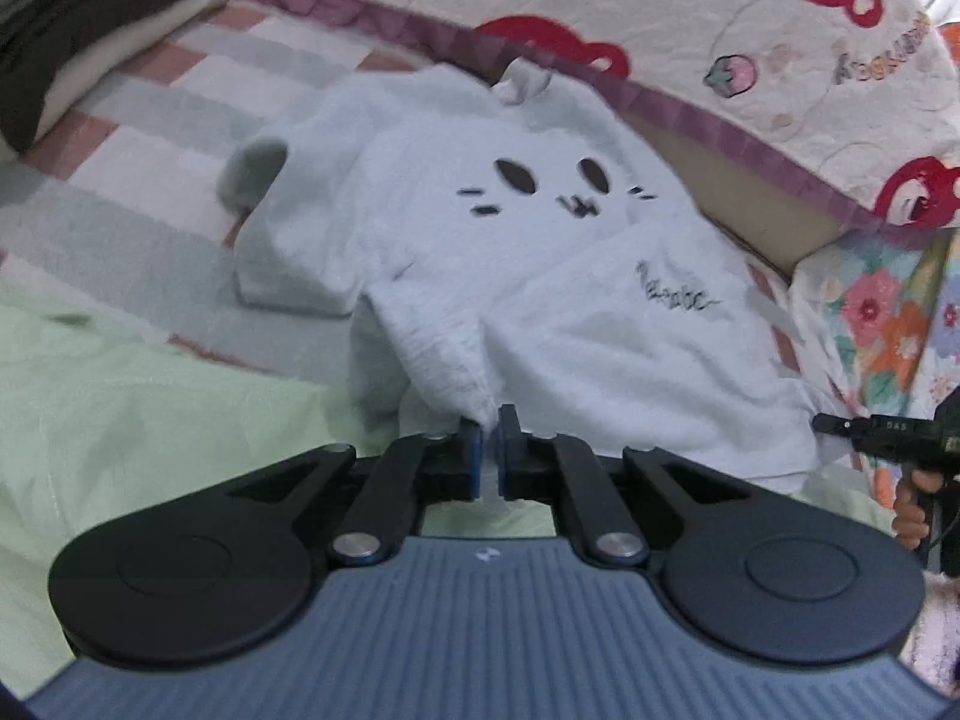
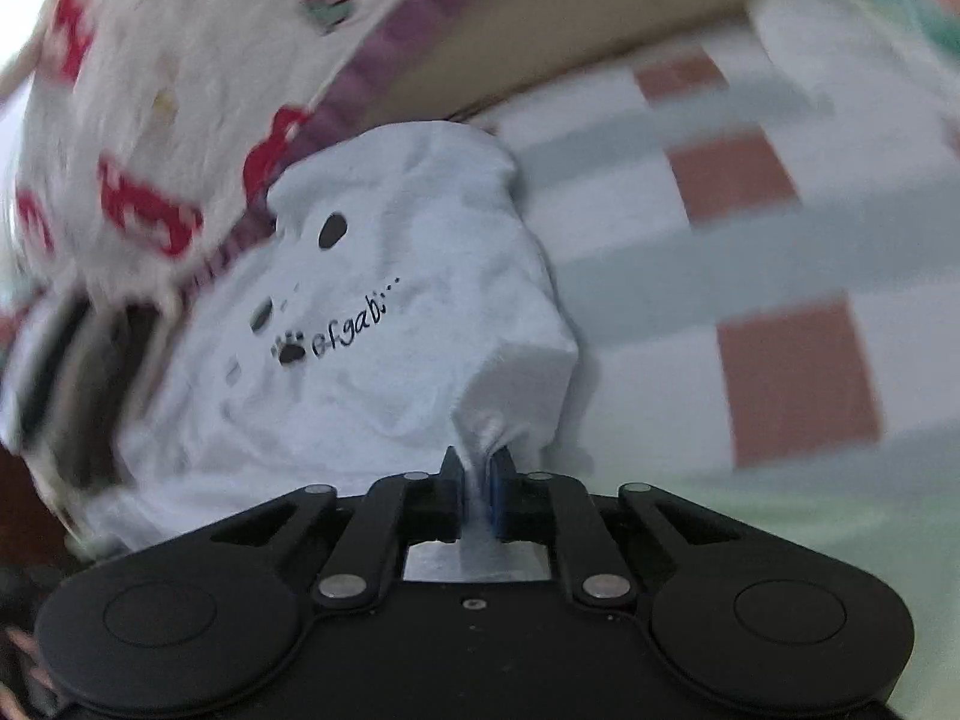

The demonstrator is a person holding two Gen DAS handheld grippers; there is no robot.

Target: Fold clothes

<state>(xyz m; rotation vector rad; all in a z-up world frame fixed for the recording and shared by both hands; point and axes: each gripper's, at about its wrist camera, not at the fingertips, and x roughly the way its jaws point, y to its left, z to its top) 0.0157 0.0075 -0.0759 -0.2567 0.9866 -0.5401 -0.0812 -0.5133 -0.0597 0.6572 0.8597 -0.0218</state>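
Gripping the hem of the white cat-face T-shirt (image 1: 510,252) at two points, you have both tools closed on cloth. Your left gripper (image 1: 490,444) shows its jaws drawn nearly together with a gathered tuft of hem running down between them. Your right gripper (image 2: 477,492) is likewise pinched tight, a pleat of white fabric passing through the narrow gap and out behind the pads.

The shirt lies front-up on the checked bedsheet (image 1: 180,120), collar towards the bear-print quilt (image 1: 660,12), printed face and small script visible. One sleeve stands out to the side; the other side appears already turned in over the body, though blur limits that finding. The hem is the near edge in both wrist views, so the garment stretches away from each tool towards the quilt.

Judgement: two holds along one edge keep the cloth taut and square, as suits carrying the bottom towards the collar, or equally setting down an edge just brought there. The frames do not settle which.

A stack of folded garments (image 1: 90,18) sits at the far corner of the bed, well apart from the shirt. A pale green cloth (image 1: 150,396) lies beneath the near edge.
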